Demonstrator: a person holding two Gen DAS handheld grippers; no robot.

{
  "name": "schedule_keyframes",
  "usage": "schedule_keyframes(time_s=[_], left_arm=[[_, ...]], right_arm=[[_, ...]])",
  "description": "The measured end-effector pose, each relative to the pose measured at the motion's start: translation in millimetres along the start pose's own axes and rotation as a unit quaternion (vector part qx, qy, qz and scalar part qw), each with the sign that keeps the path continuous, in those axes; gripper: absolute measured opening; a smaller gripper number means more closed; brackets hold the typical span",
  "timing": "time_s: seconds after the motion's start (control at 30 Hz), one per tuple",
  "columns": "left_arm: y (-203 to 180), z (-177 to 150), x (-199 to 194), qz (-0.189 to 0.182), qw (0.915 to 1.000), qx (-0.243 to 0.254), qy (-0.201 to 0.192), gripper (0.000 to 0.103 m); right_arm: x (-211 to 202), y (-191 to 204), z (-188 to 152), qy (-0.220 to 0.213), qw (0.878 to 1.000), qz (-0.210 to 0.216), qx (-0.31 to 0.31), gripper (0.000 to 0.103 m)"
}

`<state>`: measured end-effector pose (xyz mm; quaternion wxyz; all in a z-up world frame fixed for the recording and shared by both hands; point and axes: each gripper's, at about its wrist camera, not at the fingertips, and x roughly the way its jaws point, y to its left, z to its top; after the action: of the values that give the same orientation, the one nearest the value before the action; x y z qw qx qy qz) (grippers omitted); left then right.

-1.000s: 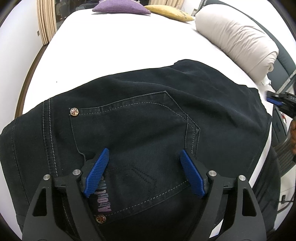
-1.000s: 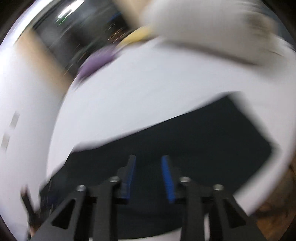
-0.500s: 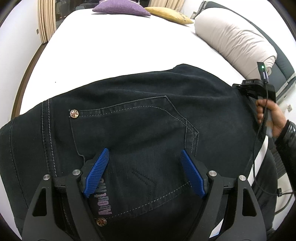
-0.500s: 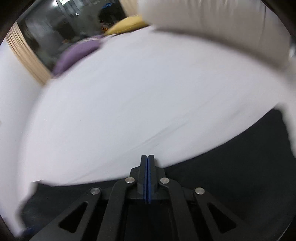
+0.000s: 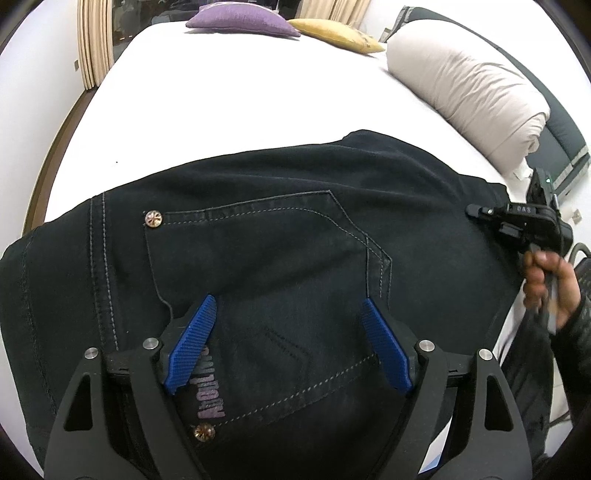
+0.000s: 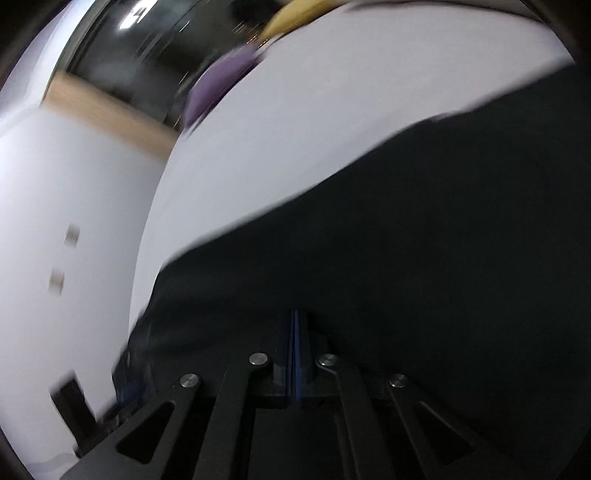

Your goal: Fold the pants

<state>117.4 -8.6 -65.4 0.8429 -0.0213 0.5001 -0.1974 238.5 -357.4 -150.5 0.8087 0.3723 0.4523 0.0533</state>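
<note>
Black denim pants (image 5: 266, 240) lie folded on a white bed (image 5: 240, 92), back pocket and copper rivets facing up. My left gripper (image 5: 286, 314) is open, its blue pads spread just above the pocket, holding nothing. My right gripper (image 5: 524, 218) shows in the left wrist view at the pants' right edge, held in a hand. In the right wrist view the right gripper (image 6: 297, 321) has its blue pads pressed together over the dark pants (image 6: 406, 258); the view is blurred and no cloth shows between the pads.
A rolled beige duvet (image 5: 472, 92) lies along the bed's right side. A purple cushion (image 5: 240, 18) and a yellow cushion (image 5: 336, 33) sit at the far end. Curtains (image 5: 92, 44) hang at the far left. White wall (image 6: 55, 221) lies beyond the bed.
The right gripper closed from open and swung over the pants' right edge, its view shifting leftward. The left gripper stayed open over the pocket.
</note>
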Motion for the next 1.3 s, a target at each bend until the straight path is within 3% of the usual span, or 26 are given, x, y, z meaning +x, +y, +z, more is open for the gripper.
schedule_keyframes(time_s=[0.1, 0.17, 0.23, 0.3, 0.33, 0.4, 0.47, 0.53, 0.6, 0.63, 0.7, 0.73, 0.77, 0.87, 0.93, 1.0, 1.07, 1.13, 1.2, 1.27, 1.3], left_arm=[[4, -2, -4, -0.007, 1.0, -0.004, -0.006, 0.081], [7, -2, -9, -0.009, 0.9998, -0.015, -0.011, 0.081], [11, -2, -18, -0.008, 0.9992, -0.03, -0.023, 0.081], [14, 0, -26, -0.001, 0.9983, -0.044, -0.038, 0.081], [17, 2, -28, 0.001, 0.998, -0.048, -0.041, 0.081], [23, 6, -33, 0.012, 0.9971, -0.056, -0.05, 0.081], [33, 7, -35, 0.021, 0.9967, -0.061, -0.05, 0.081], [42, 6, -34, 0.034, 0.9965, -0.062, -0.044, 0.081], [53, 2, -30, 0.046, 0.9961, -0.065, -0.036, 0.081], [58, 0, -28, 0.041, 0.9959, -0.072, -0.036, 0.081], [64, -3, -30, 0.027, 0.9955, -0.078, -0.046, 0.081], [66, -4, -31, 0.039, 0.9952, -0.077, -0.046, 0.081], [68, -5, -31, 0.034, 0.9954, -0.076, -0.046, 0.081], [74, -5, -39, 0.025, 0.994, -0.09, -0.056, 0.081], [73, -4, -45, 0.033, 0.9928, -0.098, -0.061, 0.081], [63, -2, -51, 0.028, 0.9928, -0.092, -0.071, 0.081], [43, 3, -48, 0.015, 0.9952, -0.07, -0.067, 0.081], [24, 7, -36, 0.016, 0.9978, -0.043, -0.047, 0.081], [13, 6, -19, 0.027, 0.999, -0.031, -0.019, 0.081], [10, 1, -13, 0.04, 0.9989, -0.021, -0.015, 0.081], [9, 0, -14, 0.042, 0.9989, -0.014, -0.015, 0.081]], right_arm=[[-31, -40, 27, -0.065, 0.995, -0.058, 0.041, 0.0], [-56, -63, 40, -0.105, 0.983, -0.128, 0.085, 0.0], [-77, -59, 45, -0.134, 0.969, -0.183, 0.101, 0.008], [-77, -35, 47, -0.125, 0.982, -0.121, 0.069, 0.008], [-60, -3, 42, -0.09, 0.994, -0.06, 0.035, 0.007], [-23, 54, 26, -0.019, 0.999, 0.027, -0.032, 0.008], [13, 106, 6, 0.044, 0.99, 0.094, -0.092, 0.008], [56, 155, -13, 0.089, 0.977, 0.132, -0.142, 0.016], [92, 170, -10, 0.119, 0.971, 0.138, -0.152, 0.027], [115, 166, -7, 0.132, 0.974, 0.125, -0.135, 0.024], [134, 138, 3, 0.144, 0.977, 0.122, -0.095, 0.0], [136, 120, 12, 0.141, 0.977, 0.144, -0.065, 0.0], [129, 101, 25, 0.119, 0.981, 0.151, -0.032, 0.0], [80, 50, 58, 0.021, 0.996, 0.084, 0.021, 0.0], [46, 25, 70, -0.018, 0.998, 0.026, 0.054, 0.005], [4, 17, 61, -0.04, 0.997, 0.034, 0.062, 0.01], [-17, 23, 42, -0.023, 0.994, 0.093, 0.051, 0.013], [-19, 39, 19, 0.012, 0.992, 0.121, 0.015, 0.024], [-5, 54, -4, 0.036, 0.993, 0.112, -0.018, 0.025], [-5, 27, -14, 0.045, 0.995, 0.085, 0.005, 0.025], [-8, 6, -12, 0.044, 0.996, 0.066, 0.037, 0.009]])
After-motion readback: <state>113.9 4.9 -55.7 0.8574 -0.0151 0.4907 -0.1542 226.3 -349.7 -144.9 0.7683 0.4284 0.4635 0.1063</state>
